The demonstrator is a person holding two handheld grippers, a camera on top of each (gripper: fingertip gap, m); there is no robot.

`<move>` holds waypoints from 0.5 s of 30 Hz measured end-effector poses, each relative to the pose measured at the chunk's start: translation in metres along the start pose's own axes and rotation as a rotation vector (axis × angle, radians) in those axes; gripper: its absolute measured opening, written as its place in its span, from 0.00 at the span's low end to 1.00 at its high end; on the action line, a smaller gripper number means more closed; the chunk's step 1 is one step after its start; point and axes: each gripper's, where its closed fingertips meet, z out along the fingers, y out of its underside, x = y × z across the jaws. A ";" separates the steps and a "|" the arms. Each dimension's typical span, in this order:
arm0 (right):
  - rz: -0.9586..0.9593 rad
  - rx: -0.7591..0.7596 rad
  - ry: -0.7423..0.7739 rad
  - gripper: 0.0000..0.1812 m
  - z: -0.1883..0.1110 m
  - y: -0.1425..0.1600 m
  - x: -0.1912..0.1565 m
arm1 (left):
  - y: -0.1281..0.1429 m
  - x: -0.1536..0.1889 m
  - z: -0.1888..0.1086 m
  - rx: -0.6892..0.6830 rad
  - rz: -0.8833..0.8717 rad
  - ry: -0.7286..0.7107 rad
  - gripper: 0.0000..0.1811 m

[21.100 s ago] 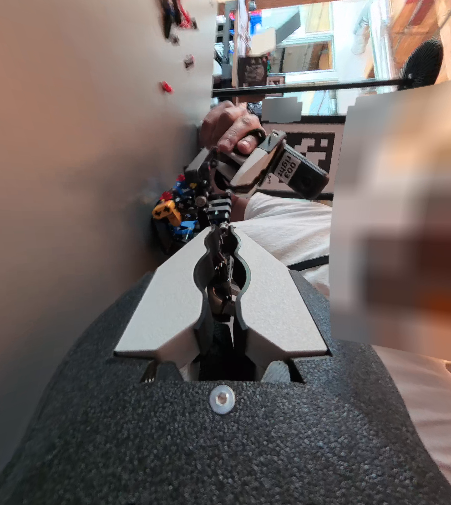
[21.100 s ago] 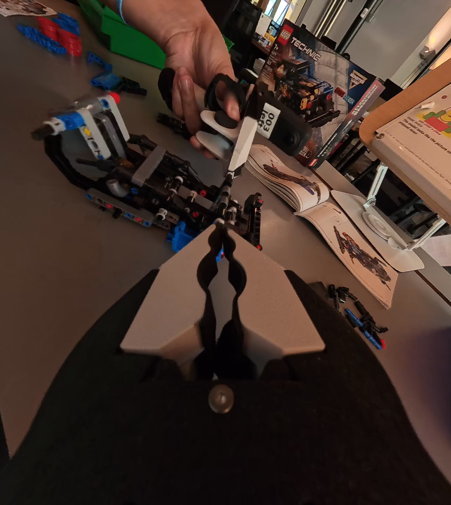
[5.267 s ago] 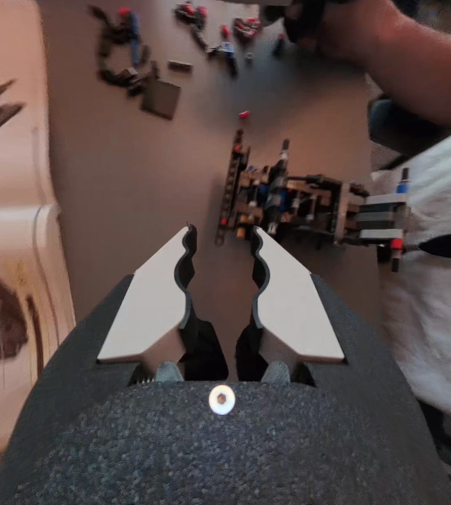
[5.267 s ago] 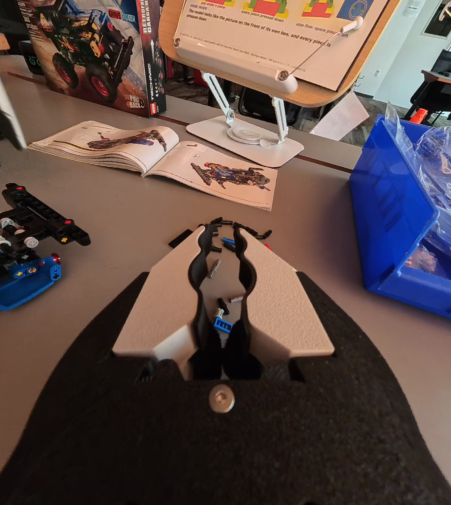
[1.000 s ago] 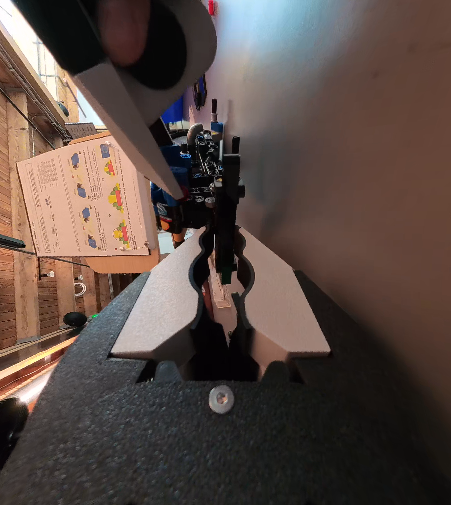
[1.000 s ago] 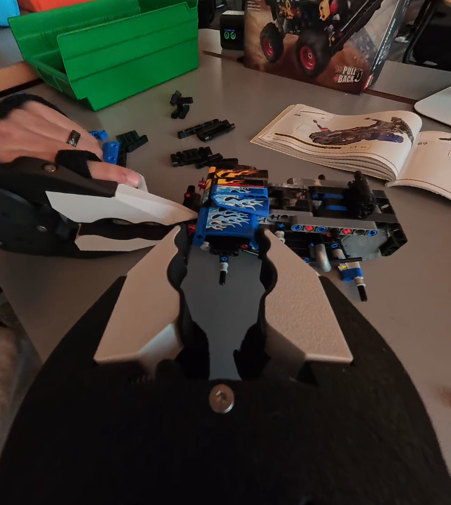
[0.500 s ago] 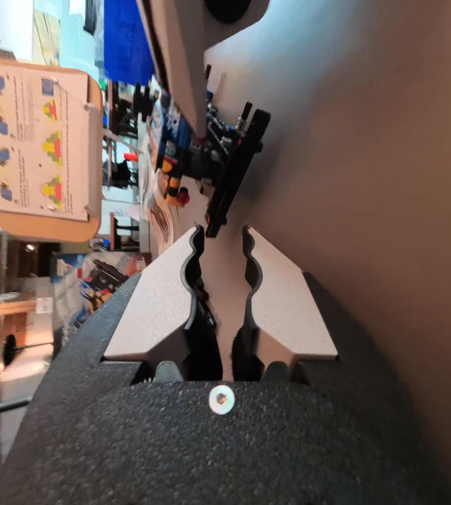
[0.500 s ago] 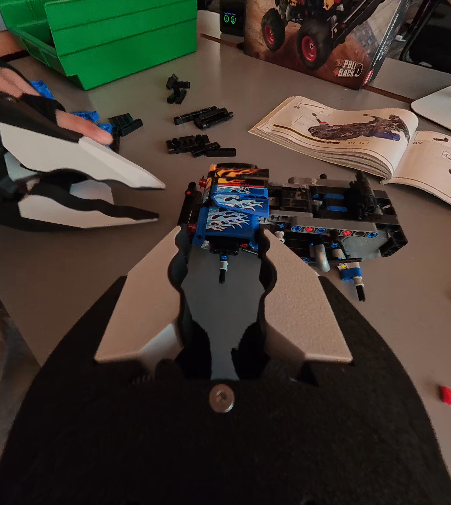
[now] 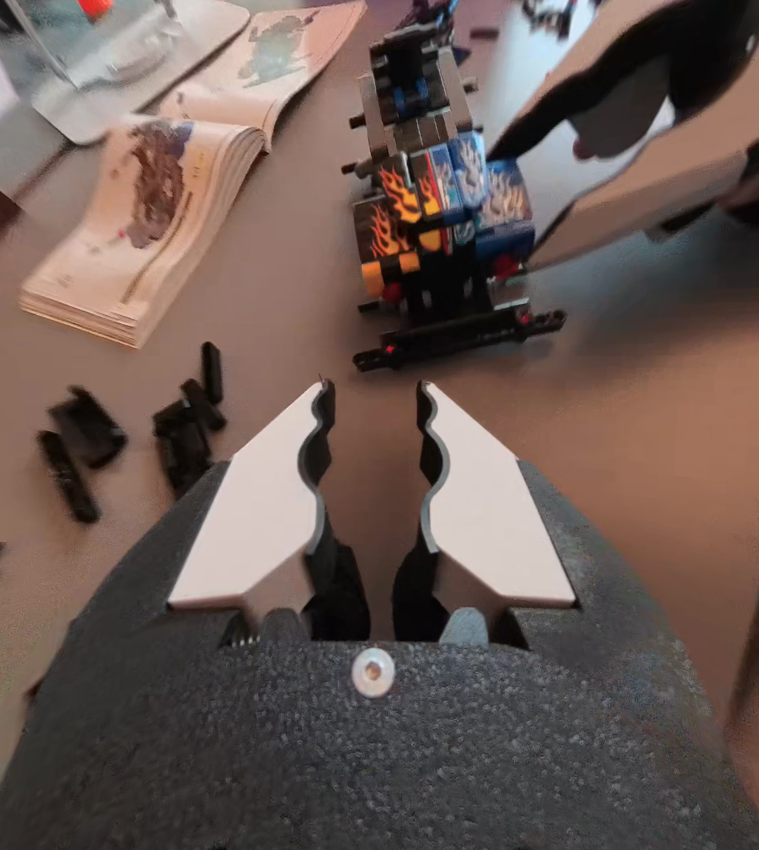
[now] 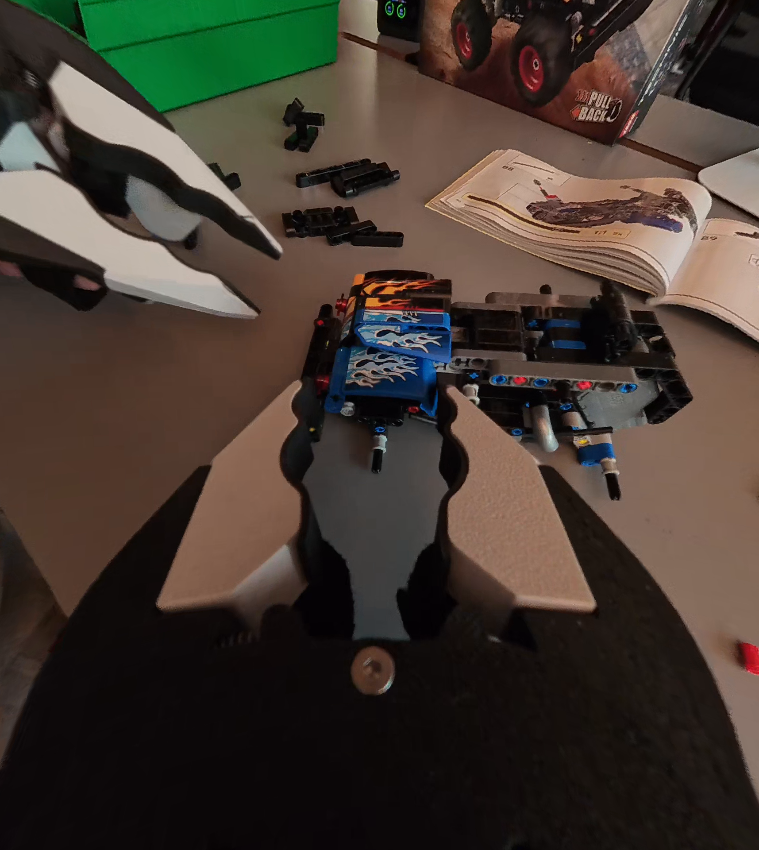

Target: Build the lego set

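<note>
Lego truck chassis [image 10: 483,363] lies on the desk [image 10: 138,391], light but snap-fit and fragile; its stiff grey side beam looks the safest hold. Right hand-held gripper [image 10: 370,391] straddles the blue flame panels, spread; left hand-held gripper [image 9: 373,391] spread, empty.

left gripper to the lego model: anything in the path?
Nothing visible. The left gripper is open and empty, with bare table between its jaws and the black beam at the near end of the lego model. The loose black pieces lie off to its left; the right gripper sits at the model's blue side.
</note>
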 end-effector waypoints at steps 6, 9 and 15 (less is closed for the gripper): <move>0.089 0.021 -0.042 0.29 -0.040 -0.005 0.037 | -0.027 -0.016 0.005 0.135 -0.265 0.073 0.24; 0.092 -0.007 0.144 0.28 -0.062 0.009 0.119 | -0.036 -0.034 0.013 0.160 -0.263 0.027 0.24; 0.208 0.101 0.198 0.24 -0.094 0.028 0.210 | -0.044 -0.059 0.036 0.173 -0.365 -0.009 0.24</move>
